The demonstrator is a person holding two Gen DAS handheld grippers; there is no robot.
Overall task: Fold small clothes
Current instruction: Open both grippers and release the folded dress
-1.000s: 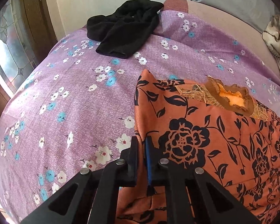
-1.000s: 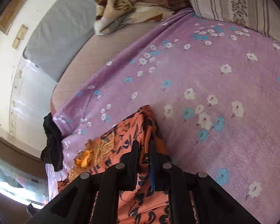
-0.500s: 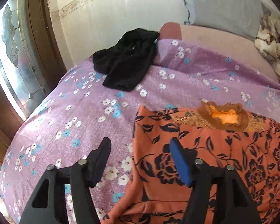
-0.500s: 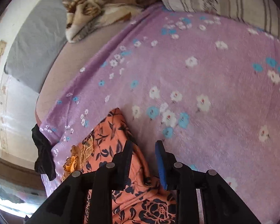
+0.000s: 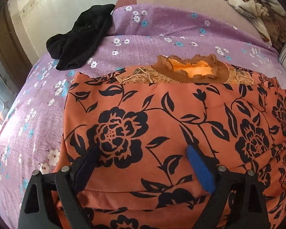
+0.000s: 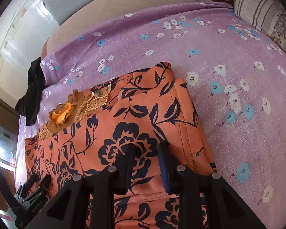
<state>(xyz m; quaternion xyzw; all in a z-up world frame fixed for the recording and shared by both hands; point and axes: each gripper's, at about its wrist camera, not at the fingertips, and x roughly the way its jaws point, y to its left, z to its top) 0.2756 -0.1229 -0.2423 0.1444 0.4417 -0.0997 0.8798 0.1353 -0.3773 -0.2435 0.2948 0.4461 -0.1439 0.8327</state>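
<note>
An orange garment with black flowers (image 5: 171,118) lies folded on the purple flowered bedsheet (image 5: 38,99), its gold-trimmed neckline (image 5: 194,70) at the far edge. It also shows in the right wrist view (image 6: 124,126). My left gripper (image 5: 143,148) is open wide and empty just above the garment's near part. My right gripper (image 6: 145,148) is open, narrower, and empty over the garment's right side near the folded hem (image 6: 186,122). The left gripper's body shows at the lower left of the right wrist view (image 6: 30,192).
A black garment (image 5: 82,36) lies bunched at the bed's far left corner by the wall. A patterned blanket (image 5: 257,5) and a striped pillow (image 6: 263,17) lie at the far right. A window and wooden frame stand at the left.
Both grippers let go of the garment's edge and opened. They then moved back over the laid-down fold; the left gripper opened wider.
</note>
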